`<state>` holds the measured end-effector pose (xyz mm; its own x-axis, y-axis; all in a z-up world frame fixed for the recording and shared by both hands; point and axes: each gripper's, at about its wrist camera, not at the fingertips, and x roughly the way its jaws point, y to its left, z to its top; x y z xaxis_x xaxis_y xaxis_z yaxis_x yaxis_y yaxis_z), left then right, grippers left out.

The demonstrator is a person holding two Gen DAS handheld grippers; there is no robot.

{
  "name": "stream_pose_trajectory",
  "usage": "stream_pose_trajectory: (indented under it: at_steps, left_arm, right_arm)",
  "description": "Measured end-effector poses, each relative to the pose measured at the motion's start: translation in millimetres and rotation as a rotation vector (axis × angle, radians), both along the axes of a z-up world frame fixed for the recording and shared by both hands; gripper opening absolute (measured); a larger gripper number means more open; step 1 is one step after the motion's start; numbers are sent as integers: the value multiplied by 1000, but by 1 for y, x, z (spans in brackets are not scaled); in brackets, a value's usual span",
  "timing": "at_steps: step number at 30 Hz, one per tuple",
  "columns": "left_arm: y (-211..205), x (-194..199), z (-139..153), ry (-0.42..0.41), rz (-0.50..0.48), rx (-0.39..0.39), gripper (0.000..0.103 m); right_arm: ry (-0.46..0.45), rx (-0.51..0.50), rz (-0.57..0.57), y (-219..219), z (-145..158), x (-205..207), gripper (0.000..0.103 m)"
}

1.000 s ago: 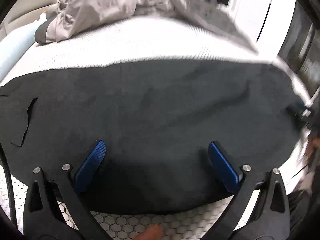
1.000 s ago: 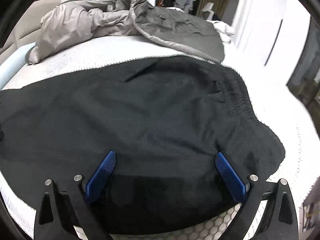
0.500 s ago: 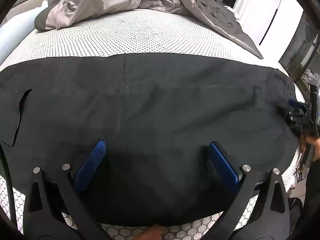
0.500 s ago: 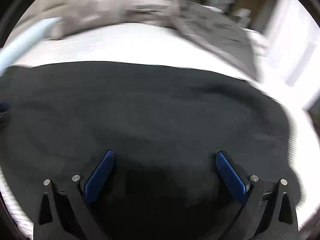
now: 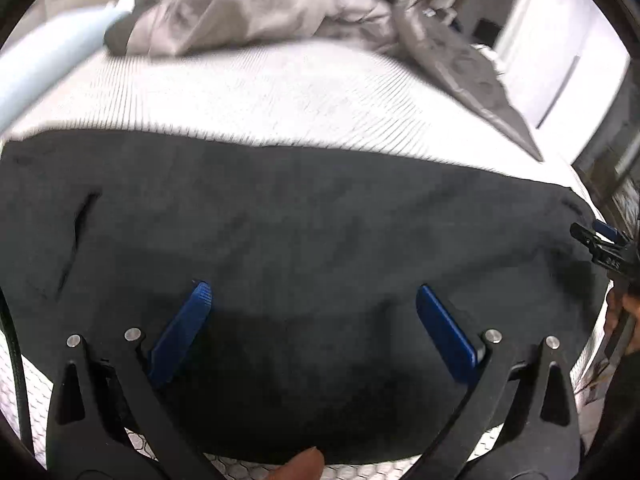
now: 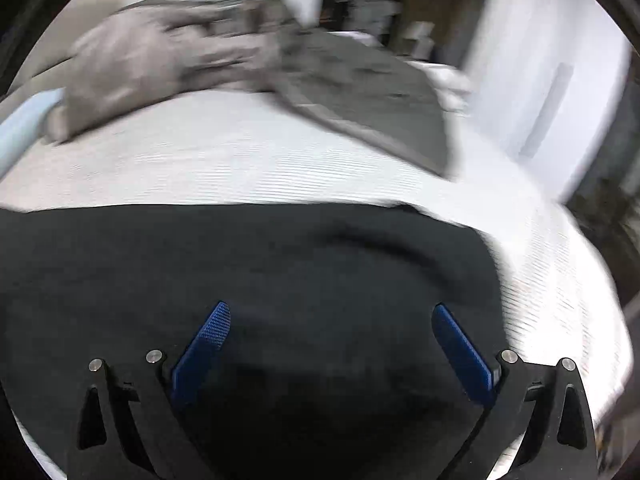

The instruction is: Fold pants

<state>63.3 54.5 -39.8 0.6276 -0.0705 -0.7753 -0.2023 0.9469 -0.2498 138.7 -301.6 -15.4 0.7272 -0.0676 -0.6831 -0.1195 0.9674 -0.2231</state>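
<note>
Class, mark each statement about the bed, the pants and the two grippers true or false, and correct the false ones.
1. The black pants lie spread on the white mattress. True.
2. The left gripper is shut on the pants. False: its jaws stand wide open.
3. A grey duvet lies bunched at the bed's far end. True.
4. The right gripper holds a hanger. False: it is open, holding nothing.

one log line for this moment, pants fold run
step: fold pants | pants: spread flat on bed | left gripper: open above pants | right gripper: open above pants | views: motion-blurred
</note>
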Motion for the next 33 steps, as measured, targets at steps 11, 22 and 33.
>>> stream_pose_trajectory:
  at_steps: [11,22,33]
  left_arm:
    - [-6,1,-9,31,-22,67,102]
    - [-10,-2,0,-20,-28,60,102]
    - [-49,-1,-8,29,-177,184,101]
  right_arm:
    - [149,-142,212,63,-48,51,102]
    - [-2,-31,-222,-57,-9,19,102]
    - [129,39,285,100,-57,-81,102]
